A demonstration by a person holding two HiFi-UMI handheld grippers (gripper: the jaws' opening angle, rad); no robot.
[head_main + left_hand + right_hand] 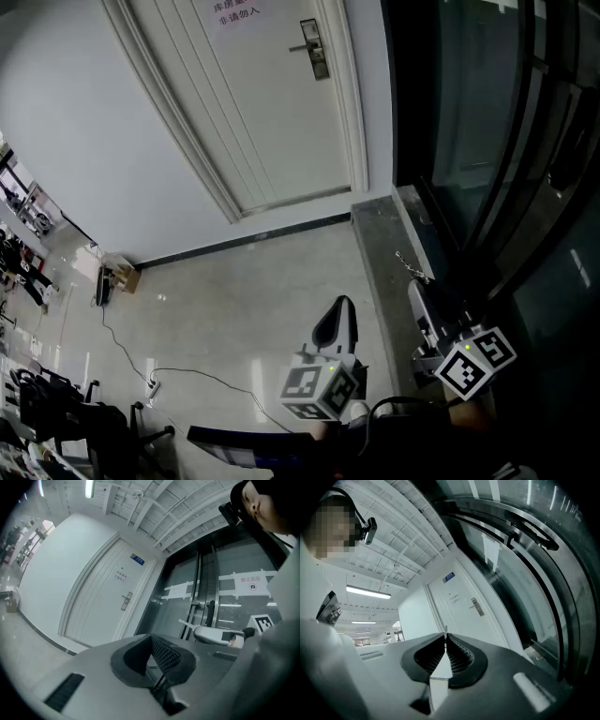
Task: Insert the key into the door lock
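Note:
The white door [272,103] stands far ahead, with its metal lock plate and handle [314,47] on its right side. My right gripper [415,286] is shut on a thin metal key [409,266], whose tip pokes out past the jaws toward the door. In the right gripper view the key's tip [446,630] shows just above the closed pads, and the lock [476,605] lies well beyond it. The left gripper [342,305] hangs beside the right one, shut with nothing in it. From the left gripper view I see the lock [125,601] and the right gripper [215,633].
Dark glass panels with metal rails [506,141] run along the right, above a grey stone sill [384,253]. A cable and a power strip [150,382] lie on the pale floor at the left, near black chairs [56,412] and a small box [120,275].

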